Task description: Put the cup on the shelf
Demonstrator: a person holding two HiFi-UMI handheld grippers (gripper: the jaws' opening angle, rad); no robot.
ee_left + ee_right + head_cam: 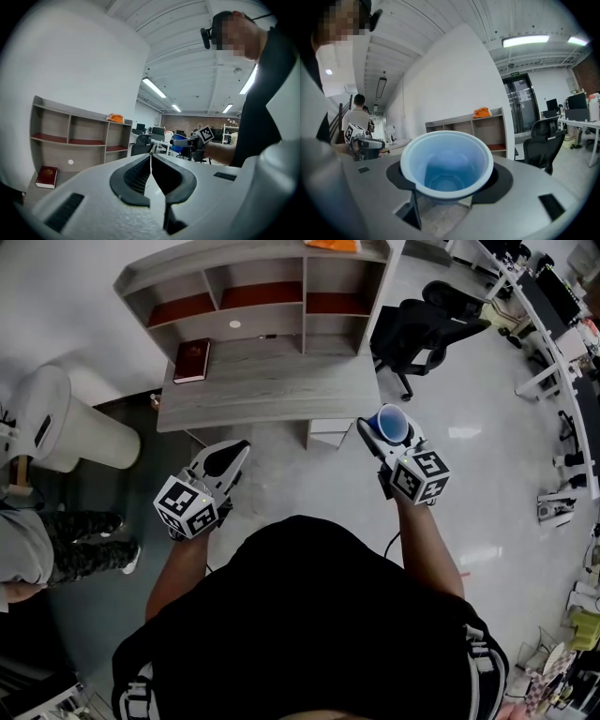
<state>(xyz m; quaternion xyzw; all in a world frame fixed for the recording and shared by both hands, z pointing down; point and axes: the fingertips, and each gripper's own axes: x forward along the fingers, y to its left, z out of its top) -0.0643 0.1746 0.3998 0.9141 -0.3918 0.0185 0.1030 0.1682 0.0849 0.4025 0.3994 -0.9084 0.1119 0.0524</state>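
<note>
My right gripper (386,429) is clamped on the cup (392,423): its two jaws stand wide apart, one pressed against each side of the light blue wall. In the right gripper view the cup's open mouth fills the middle of the frame and nothing shows inside it. In the head view the cup sits right of centre, just below the front right corner of the tabletop (272,381) and apart from it, with grey floor (469,409) around it.

My left gripper (230,457) has its jaws closed together with nothing between them; the left gripper view shows the two dark pads meeting at the tips. In the head view it hangs left of centre, below the tabletop's front edge, about level with the right one.

Beyond both grippers, the shelf (258,282) rises from the back of the tabletop at the top of the head view. It has three open compartments in a row with reddish boards. A dark red book (191,361) lies on the left of the tabletop, and a small white disc (234,323) lies near the shelf's foot. Something orange (333,245) rests on the shelf's top board. A black office chair (427,324) stands to the right of the tabletop. At the left edge stands a white cylindrical object (56,418), and below it another person's leg (84,531) shows.
</note>
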